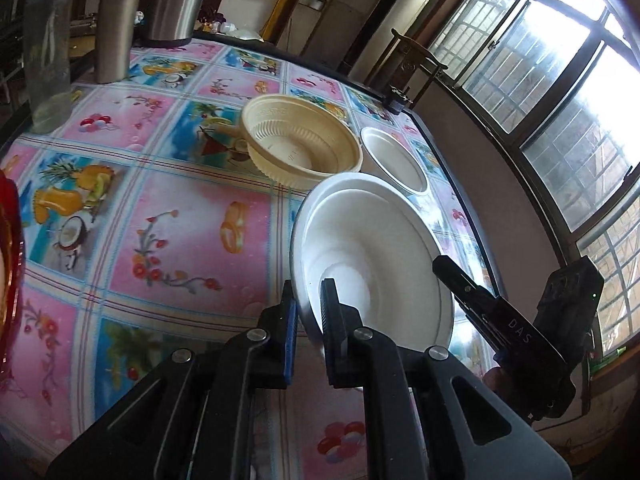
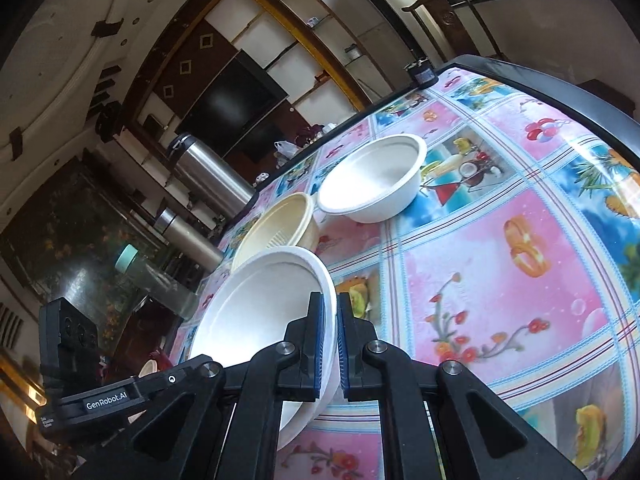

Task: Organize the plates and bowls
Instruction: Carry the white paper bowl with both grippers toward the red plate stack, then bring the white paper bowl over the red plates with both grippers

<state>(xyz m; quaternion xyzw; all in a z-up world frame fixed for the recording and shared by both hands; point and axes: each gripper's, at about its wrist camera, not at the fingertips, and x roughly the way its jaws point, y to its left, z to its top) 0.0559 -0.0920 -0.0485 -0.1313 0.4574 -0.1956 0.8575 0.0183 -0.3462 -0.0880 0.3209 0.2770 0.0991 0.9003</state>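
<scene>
A table (image 1: 168, 216) with a floral and fruit-patterned cloth carries a cream ribbed bowl (image 1: 302, 146), a white bowl (image 1: 394, 160) just beside it, and steel flasks (image 1: 116, 24).

We see a white bowl (image 1: 372, 248) over the tablecloth (image 1: 192, 216), which is checked pink and blue with fruit and flower prints. Beyond that bowl sit a cream ribbed bowl (image 1: 304, 144) and another white one (image 1: 394, 160). Our pads (image 2: 318, 344) are blue on black fingers.
</scene>
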